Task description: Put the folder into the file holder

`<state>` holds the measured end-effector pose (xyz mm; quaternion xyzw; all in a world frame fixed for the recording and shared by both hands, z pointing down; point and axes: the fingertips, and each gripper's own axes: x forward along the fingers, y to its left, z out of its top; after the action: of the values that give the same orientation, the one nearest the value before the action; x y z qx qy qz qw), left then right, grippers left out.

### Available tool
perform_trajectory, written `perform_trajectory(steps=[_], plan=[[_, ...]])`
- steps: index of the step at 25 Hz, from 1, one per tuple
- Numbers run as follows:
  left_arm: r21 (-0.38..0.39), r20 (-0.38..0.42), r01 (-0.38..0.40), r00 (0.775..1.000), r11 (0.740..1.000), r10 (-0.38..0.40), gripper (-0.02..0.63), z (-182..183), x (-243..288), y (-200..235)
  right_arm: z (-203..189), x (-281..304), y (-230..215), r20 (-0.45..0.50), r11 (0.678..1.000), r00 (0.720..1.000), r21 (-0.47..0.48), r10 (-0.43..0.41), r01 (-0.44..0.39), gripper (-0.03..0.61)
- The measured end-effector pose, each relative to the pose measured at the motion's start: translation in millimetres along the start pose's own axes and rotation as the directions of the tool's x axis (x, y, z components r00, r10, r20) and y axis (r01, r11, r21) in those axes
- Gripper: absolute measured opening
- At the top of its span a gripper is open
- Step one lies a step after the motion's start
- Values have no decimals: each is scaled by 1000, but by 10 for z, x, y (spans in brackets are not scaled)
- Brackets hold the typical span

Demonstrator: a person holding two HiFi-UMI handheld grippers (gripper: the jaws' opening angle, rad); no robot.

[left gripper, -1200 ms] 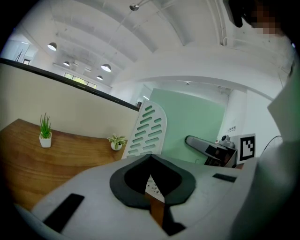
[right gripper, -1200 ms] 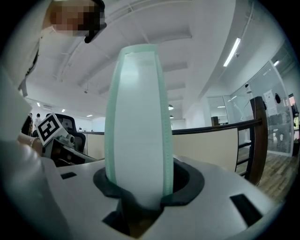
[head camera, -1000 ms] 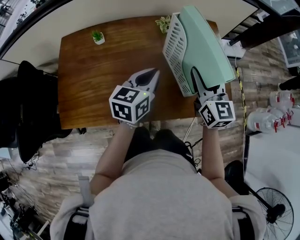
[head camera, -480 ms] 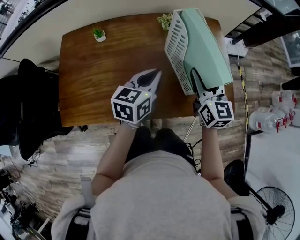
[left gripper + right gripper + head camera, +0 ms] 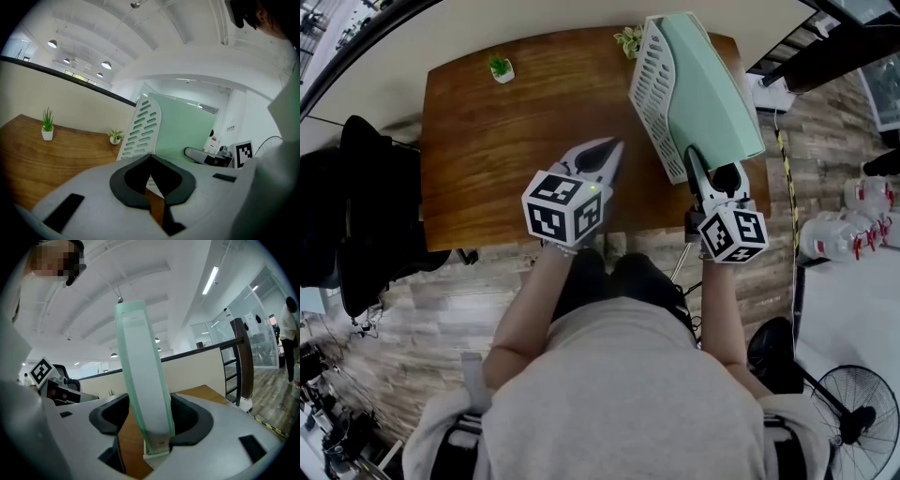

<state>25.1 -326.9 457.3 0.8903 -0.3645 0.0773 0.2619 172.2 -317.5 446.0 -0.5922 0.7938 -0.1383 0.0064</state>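
Head view: the green folder stands in the white file holder on the brown wooden worktop. The right gripper, just in front of the file holder, covers a bit of the folder's near edge.

Left gripper view: the left gripper, left of the file holder, is closed on nothing.

Right gripper view: the jaws have just been opening and stand apart around the folder's spine. Ceiling lights glow above.
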Motion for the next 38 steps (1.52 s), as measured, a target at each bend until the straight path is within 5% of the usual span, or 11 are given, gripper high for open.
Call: perform_trajectory(steps=[15, 24, 38], plan=[[42, -24, 100, 995, 994, -99, 12, -73, -28, -337, 104, -475, 53, 29, 999, 998, 0, -54, 54, 245], [101, -36, 183, 983, 978, -181, 12, -52, 29, -632, 205, -710, 196, 45, 1000, 999, -20, -19, 20, 211], [201, -33, 217, 976, 955, -215, 12, 127, -87, -773, 478, -638, 696, 62, 983, 984, -90, 167, -162, 9]])
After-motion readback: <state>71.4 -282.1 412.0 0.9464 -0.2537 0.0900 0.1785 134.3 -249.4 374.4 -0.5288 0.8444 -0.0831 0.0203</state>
